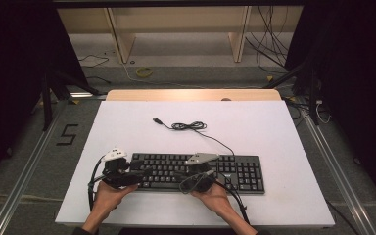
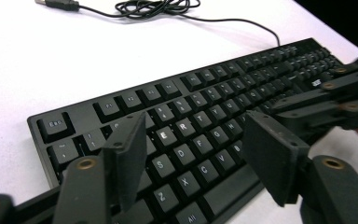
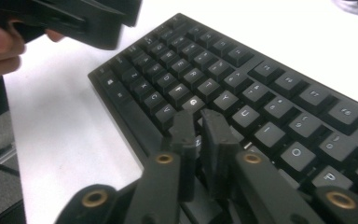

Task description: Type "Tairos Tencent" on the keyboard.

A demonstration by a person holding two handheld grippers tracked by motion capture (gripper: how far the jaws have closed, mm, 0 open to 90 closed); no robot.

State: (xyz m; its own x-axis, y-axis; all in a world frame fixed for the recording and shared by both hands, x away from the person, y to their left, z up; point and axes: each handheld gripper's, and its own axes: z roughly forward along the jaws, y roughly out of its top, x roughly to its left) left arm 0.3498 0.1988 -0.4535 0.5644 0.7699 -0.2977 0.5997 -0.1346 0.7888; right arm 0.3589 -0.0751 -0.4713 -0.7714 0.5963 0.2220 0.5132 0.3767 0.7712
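A black keyboard [image 1: 242, 172] lies across the near half of the white table [image 1: 274, 127]; its cable [image 1: 191, 126] runs back to a loose coil and a USB plug [image 1: 156, 120]. My left gripper [image 1: 144, 172] is held at the keyboard's left end, jaws wide apart over the letter keys [image 2: 186, 126], with nothing pressed between them. My right gripper [image 1: 177, 175] hovers over the middle keys, its jaws nearly together above the keyboard [image 3: 261, 93] with nothing between them. The left gripper view [image 2: 196, 127] also shows the right gripper's arms [image 2: 335, 93]. The right gripper view [image 3: 197, 116] shows the left gripper [image 3: 74, 18] at top left.
The table's near edge [image 1: 196, 223] runs just behind the person's hands. Beyond the far edge stand a wooden shelf frame [image 1: 176, 29] and floor cables [image 1: 269, 44]. Dark stands flank both sides of the table.
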